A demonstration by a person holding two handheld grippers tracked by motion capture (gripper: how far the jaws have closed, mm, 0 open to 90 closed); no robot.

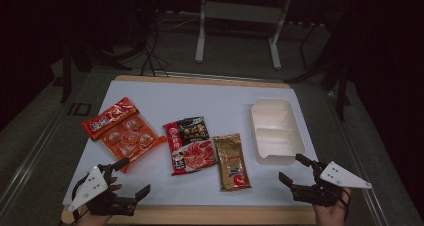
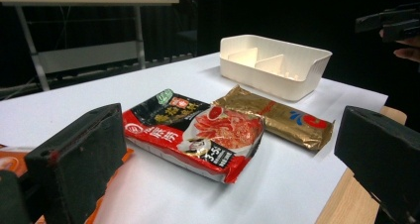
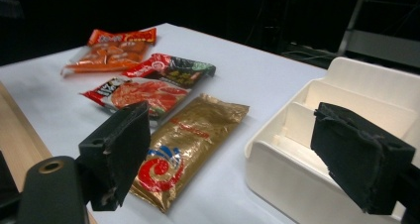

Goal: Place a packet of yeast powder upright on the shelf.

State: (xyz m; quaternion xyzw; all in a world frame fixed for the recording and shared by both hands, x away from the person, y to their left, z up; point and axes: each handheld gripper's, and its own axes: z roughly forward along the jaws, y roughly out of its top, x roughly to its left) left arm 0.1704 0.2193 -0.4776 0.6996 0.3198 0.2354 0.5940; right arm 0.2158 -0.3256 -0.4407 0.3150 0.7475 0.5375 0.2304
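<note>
Risk from the high view: both grippers hover at the near edge, left gripper (image 1: pixel 127 178) and right gripper (image 1: pixel 292 168) with jaws wide and empty, packets flat on the surface (image 1: pixel 220 98) left of the white bin (image 1: pixel 272 158). Left gripper view: red packet (image 2: pixel 195 135) overlaps nothing, but a shallow pinch likely slips off its film. Right gripper view: gold packet (image 3: pixel 185 147) lies just beside the bin wall, so a jaw may clip the rim.
</note>
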